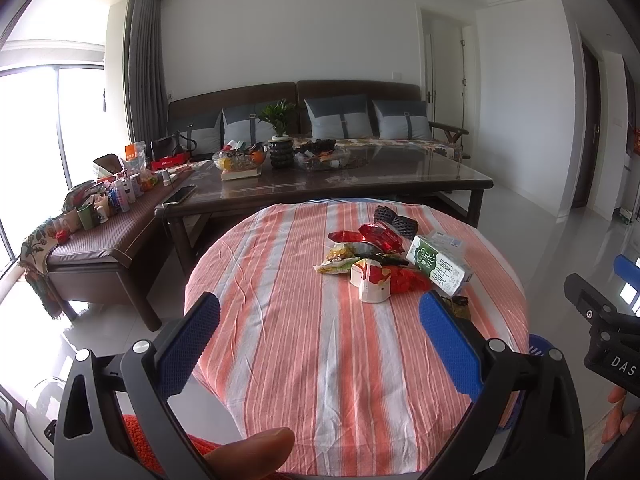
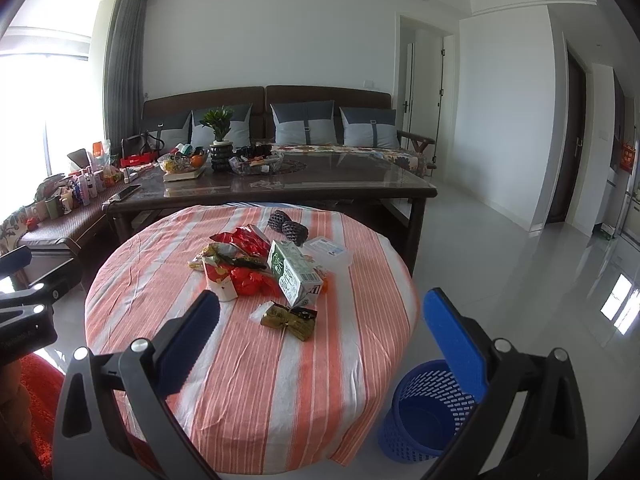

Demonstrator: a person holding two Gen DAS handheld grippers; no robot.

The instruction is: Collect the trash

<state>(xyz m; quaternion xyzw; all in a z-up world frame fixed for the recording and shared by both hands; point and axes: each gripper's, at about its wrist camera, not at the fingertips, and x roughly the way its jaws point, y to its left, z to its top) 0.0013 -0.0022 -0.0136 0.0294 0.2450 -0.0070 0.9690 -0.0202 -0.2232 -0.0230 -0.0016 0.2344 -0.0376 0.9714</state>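
Your trash sits in a small heap on the round table [image 2: 248,360], a bit above the middle of both views. The green and white milk carton [image 2: 294,276] lies on its side at the right of the heap. A small red and white carton [image 2: 218,278] stands at the left, and crumpled red wrappers [image 2: 252,282] lie between the two, touching both. More red wrappers [image 2: 244,238] and a yellow snack bag [image 2: 206,256] lie just behind. A clear plastic box [image 2: 330,252] rests behind the milk carton, and two dark netted bits [image 2: 288,226] sit at the far edge. One gold wrapper [image 2: 290,318] lies alone in front of the heap, closest to you.

The table wears an orange and white striped cloth. The blue basket [image 2: 424,412] stands on the floor at the lower right of the right view, just beside the table.

Your left gripper [image 1: 320,320] hangs above the near side of the table, its jaws wide apart and holding nothing. Your right gripper [image 2: 320,320] is the same, jaws wide apart and empty, with the gold wrapper showing between them.

Behind the round table is a long dark coffee table [image 2: 280,188] with a potted plant [image 2: 220,140] and bowls. A brown sofa [image 2: 264,120] with gray pillows runs along the wall.
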